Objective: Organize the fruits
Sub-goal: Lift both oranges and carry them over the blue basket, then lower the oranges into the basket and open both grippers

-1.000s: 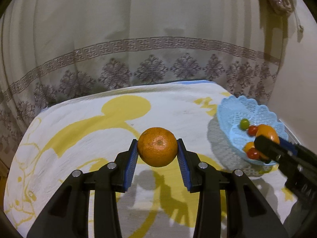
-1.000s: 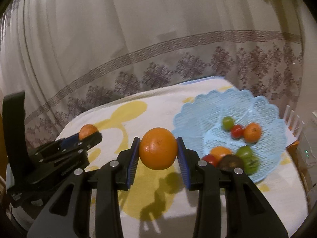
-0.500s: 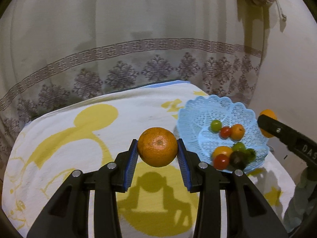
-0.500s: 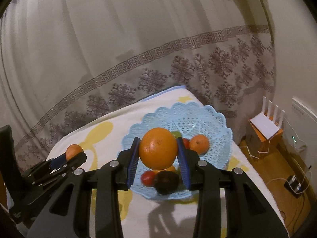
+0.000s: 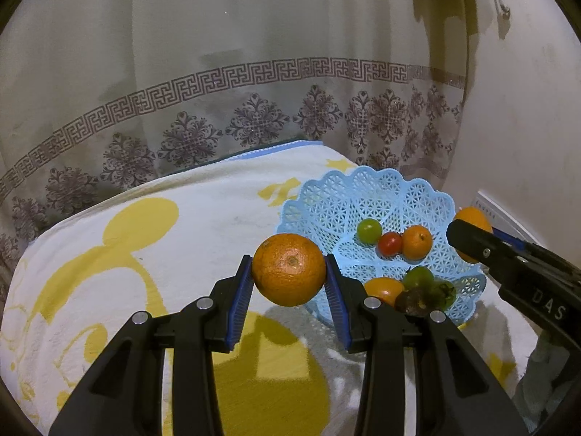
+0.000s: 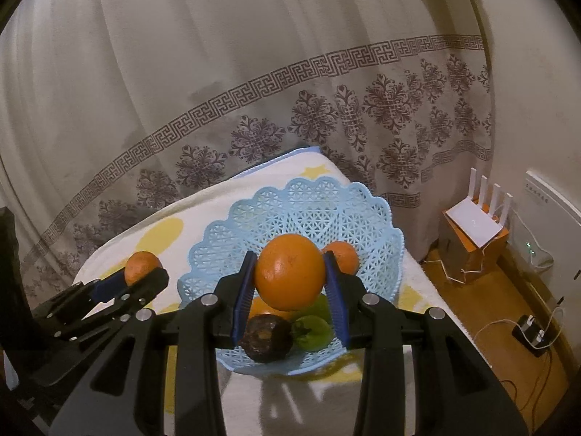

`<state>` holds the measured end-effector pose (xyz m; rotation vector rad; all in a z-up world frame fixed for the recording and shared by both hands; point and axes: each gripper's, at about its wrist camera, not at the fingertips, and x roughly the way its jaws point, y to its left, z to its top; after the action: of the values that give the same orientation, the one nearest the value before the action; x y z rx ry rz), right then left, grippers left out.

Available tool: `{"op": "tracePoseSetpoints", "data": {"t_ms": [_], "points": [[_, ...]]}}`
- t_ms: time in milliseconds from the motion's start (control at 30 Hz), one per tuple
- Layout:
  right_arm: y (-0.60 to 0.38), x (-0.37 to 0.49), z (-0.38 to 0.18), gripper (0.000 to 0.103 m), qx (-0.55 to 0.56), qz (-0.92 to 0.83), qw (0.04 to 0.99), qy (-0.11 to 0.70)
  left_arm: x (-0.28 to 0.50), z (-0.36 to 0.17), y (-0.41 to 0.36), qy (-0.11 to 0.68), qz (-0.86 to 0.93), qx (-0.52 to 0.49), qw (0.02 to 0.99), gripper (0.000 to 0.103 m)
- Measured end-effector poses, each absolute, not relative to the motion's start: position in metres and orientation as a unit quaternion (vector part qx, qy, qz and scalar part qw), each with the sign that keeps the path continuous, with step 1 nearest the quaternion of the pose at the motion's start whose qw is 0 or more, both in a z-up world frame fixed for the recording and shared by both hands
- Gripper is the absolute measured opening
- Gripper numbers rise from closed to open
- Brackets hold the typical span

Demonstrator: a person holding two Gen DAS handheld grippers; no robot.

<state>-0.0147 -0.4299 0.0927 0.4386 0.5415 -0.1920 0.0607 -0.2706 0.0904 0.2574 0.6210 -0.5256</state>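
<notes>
while we've got both cameras up, the left gripper (image 5: 289,287) sits bottom centre of the left wrist view, its blue pads clamped on either side of an orange (image 5: 289,269), jaws only as wide as the fruit. that orange hangs over the yellow-and-white blanket (image 5: 145,254), just left of the light blue lattice basket (image 5: 363,196).

same story in the right wrist view: the right gripper (image 6: 290,290) is closed on a second orange (image 6: 289,271), and this one is held right above the basket (image 6: 308,210), in the middle of the frame. the left gripper pokes in at the lower left of that view with its fruit showing between the tips.

inside the basket, seen from the left side, we count a green tomato (image 5: 369,230), a red tomato (image 5: 390,244), a small orange (image 5: 417,241), a yellowish-orange fruit (image 5: 383,287), more green fruit (image 5: 421,278) and a dark brownish one (image 5: 412,301) at the near rim.

only writing we can read is on the right gripper's black arm at the right edge of the left view: "das", and the rest is cut off. a wall plate (image 6: 544,196) at the right of the right view has small printed characters, too tiny to make out. under it, a white router (image 6: 479,218) with four antennas sits on an orange box (image 6: 468,250).

a patterned curtain (image 5: 254,91) fills the top of both frames.
</notes>
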Motion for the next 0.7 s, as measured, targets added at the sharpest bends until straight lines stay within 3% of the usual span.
{"op": "tracePoseSetpoints", "data": {"t_ms": [700], "points": [[-0.436, -0.005, 0.077, 0.038, 0.211, -0.109, 0.93, 0.28, 0.064, 0.075, -0.287, 0.311, -0.265, 0.138, 0.902, 0.04]]}}
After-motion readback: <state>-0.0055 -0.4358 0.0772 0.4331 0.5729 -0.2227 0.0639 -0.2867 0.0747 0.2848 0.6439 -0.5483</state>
